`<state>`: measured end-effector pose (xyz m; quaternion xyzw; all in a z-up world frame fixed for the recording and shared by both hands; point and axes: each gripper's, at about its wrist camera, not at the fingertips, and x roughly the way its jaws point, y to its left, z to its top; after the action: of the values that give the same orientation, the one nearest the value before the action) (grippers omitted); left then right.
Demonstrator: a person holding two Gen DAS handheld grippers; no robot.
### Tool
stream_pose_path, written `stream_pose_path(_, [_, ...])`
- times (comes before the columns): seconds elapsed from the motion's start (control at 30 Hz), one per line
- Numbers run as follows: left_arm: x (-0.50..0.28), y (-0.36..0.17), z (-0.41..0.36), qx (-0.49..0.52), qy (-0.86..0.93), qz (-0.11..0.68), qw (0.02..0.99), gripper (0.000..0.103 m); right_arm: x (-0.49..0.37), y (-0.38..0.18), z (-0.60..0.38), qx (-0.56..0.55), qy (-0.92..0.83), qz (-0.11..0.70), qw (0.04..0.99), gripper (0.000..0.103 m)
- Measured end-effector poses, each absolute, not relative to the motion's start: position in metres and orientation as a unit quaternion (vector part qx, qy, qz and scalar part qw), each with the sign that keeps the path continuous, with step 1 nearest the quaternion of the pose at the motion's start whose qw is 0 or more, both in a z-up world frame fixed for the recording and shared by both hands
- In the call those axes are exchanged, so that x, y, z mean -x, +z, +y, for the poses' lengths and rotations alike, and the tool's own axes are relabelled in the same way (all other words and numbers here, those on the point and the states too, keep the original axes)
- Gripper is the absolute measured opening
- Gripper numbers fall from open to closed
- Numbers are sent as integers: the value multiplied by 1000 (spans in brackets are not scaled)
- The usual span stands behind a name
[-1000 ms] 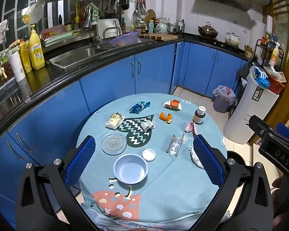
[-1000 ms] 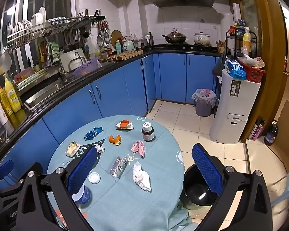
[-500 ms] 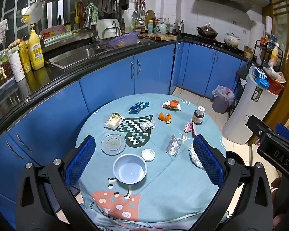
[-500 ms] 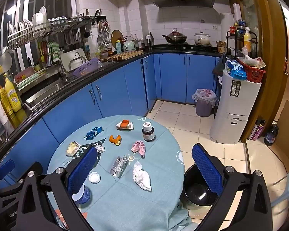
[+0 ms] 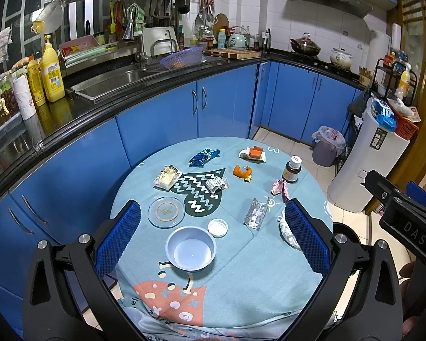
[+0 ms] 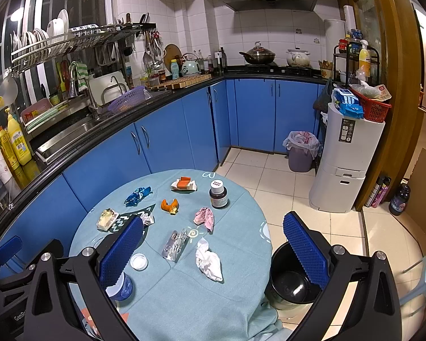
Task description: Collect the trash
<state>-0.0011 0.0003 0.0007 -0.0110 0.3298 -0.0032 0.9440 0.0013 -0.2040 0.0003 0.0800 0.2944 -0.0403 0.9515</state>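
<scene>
Trash lies scattered on a round table with a teal cloth (image 6: pixel 235 244): a crumpled white tissue (image 6: pixel 208 260), a silver blister pack (image 6: pixel 176 244), a pink wrapper (image 6: pixel 204 217), orange peel (image 6: pixel 169 205), a blue wrapper (image 6: pixel 137 194) and a yellow snack packet (image 6: pixel 107 218). A black bin (image 6: pixel 291 280) stands on the floor at the table's right edge. My left gripper (image 5: pixel 210 237) hovers open above the near side of the table, over a blue bowl (image 5: pixel 190 247). My right gripper (image 6: pixel 213 251) is open too, held high over the tissue and empty.
A brown pill bottle (image 6: pixel 218 194), a glass ashtray (image 5: pixel 166 211), a small white lid (image 5: pixel 217 227) and a dish with orange pieces (image 6: pixel 183 184) also sit on the table. Blue cabinets (image 6: pixel 167 142) curve behind it. A lined bin (image 6: pixel 300 150) and a white appliance (image 6: pixel 348 164) stand at right.
</scene>
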Motion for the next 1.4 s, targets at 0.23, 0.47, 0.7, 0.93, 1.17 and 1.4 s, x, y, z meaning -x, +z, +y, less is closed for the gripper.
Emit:
stream_pose_path(0.23, [1, 1, 0, 11, -3, 330, 944, 100, -1, 0, -204, -80, -40, 295, 951, 97])
stream_pose_path(0.47, [1, 1, 0, 11, -3, 331, 944, 100, -2, 0, -203, -80, -41, 294, 952, 97])
stream_pose_path(0.7, [1, -1, -1, 12, -3, 331, 944, 100, -2, 0, -203, -80, -41, 294, 952, 97])
stream_pose_path(0.93, [1, -1, -1, 13, -4, 331, 943, 100, -3, 1, -202, -79, -41, 294, 952, 97])
stream_pose_path(1.17, [2, -2, -4, 14, -4, 331, 943, 100, -3, 2, -202, -79, -41, 294, 952, 97])
stream_pose_path(1.4, [2, -1, -3, 14, -4, 331, 943, 100, -3, 2, -201, -79, -41, 293, 952, 97])
